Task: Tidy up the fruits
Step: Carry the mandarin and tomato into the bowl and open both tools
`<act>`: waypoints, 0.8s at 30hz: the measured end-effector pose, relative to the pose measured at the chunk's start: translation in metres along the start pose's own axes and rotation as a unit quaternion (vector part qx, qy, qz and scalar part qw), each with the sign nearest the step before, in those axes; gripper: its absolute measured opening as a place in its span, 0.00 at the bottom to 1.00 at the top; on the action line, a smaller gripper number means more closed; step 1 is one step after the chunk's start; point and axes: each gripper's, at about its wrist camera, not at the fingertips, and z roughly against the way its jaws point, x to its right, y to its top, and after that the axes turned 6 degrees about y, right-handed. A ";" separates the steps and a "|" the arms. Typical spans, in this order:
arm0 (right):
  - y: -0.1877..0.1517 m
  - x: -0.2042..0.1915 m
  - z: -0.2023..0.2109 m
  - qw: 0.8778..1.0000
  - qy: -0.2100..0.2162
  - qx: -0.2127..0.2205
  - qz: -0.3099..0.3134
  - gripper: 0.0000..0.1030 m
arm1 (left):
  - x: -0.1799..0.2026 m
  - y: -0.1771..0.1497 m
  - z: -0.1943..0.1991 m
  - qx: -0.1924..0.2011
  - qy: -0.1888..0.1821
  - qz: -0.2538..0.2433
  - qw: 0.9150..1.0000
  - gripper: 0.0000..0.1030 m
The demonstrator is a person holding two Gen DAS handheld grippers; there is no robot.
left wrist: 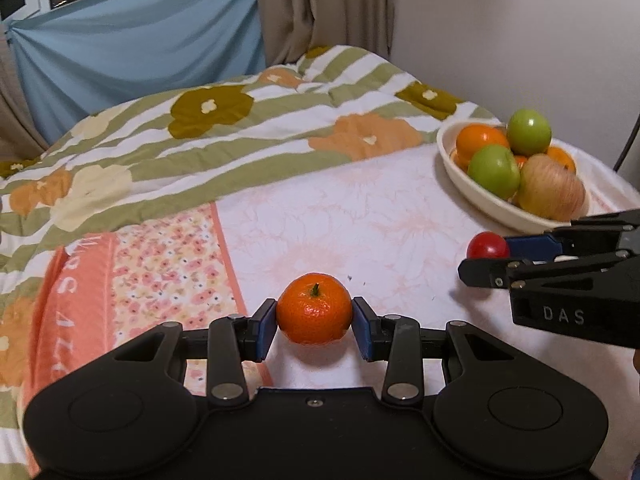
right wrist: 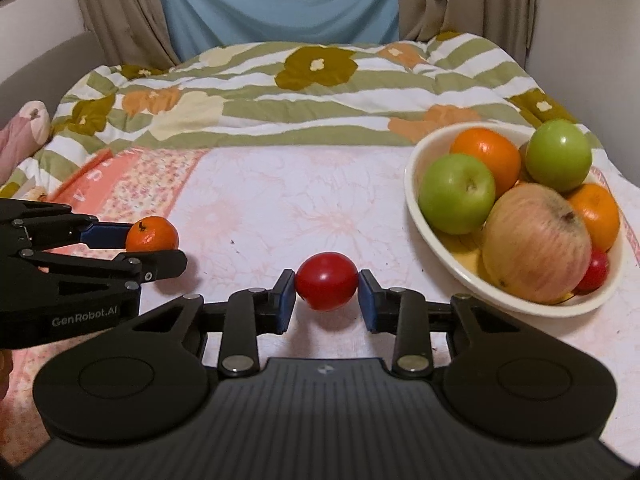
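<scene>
A small orange mandarin [left wrist: 314, 308] with a green stem rests on the pale pink cloth between the blue pads of my left gripper [left wrist: 314, 326]; both pads touch its sides. It also shows in the right wrist view [right wrist: 153, 234]. A small red tomato-like fruit [right wrist: 327, 286] lies between the pads of my right gripper [right wrist: 327, 300]; the left pad touches it, a thin gap shows at the right pad. It also shows in the left wrist view [left wrist: 486, 245]. A cream oval bowl [right wrist: 412, 184] at the right holds green apples, oranges, a large pink apple and a small red fruit.
The surface is a bed with a pink floral cloth [right wrist: 280, 208] in front and a green-striped flowered quilt [right wrist: 304, 92] behind. Blue cloth and beige curtains hang at the back. A wall stands right of the bowl [left wrist: 452, 160].
</scene>
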 end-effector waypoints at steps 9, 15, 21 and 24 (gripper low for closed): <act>0.015 0.014 0.056 1.000 0.018 0.020 0.013 0.47 | 0.022 0.023 0.043 0.024 0.008 0.031 0.999 0.42; 0.025 0.043 0.098 0.999 0.015 0.037 0.015 0.47 | 0.052 0.043 0.068 0.039 0.009 0.042 0.998 0.42; 0.038 0.080 0.124 0.999 0.009 0.049 0.019 0.47 | 0.086 0.064 0.076 0.052 0.007 0.050 0.997 0.42; 0.044 0.105 0.132 0.998 0.006 0.055 0.021 0.47 | 0.106 0.076 0.072 0.057 0.004 0.048 0.997 0.42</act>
